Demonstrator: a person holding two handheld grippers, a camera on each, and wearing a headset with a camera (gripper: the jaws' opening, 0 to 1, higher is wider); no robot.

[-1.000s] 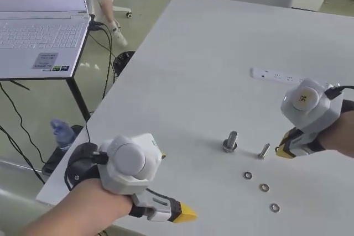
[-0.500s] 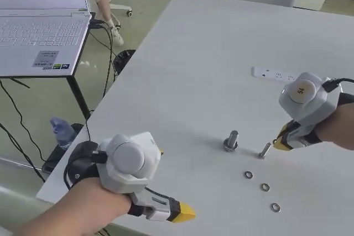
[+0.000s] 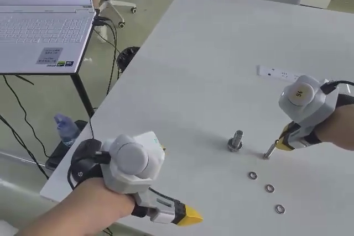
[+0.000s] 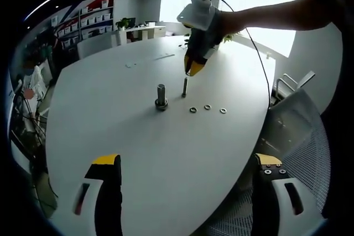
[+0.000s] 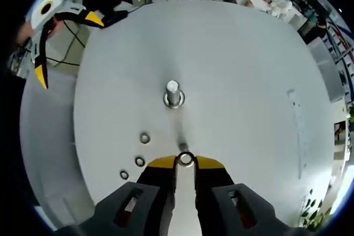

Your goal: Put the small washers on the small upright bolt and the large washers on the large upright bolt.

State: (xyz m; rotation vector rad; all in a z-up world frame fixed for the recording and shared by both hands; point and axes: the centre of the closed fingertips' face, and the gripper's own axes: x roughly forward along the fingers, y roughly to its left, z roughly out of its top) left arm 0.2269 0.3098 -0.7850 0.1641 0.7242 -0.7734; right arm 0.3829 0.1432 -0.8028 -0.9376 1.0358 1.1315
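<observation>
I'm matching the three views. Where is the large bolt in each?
Head view: large bolt right of centre, left of the small bolt.
Left gripper view: the bolt just above centre.
Right gripper view: the bolt at centre, beyond the jaws.
Shared landmark: the row of three washers nearby.

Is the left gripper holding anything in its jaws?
No, in the left gripper view the left gripper has its jaws wide apart over the table, with nothing between them.
</observation>
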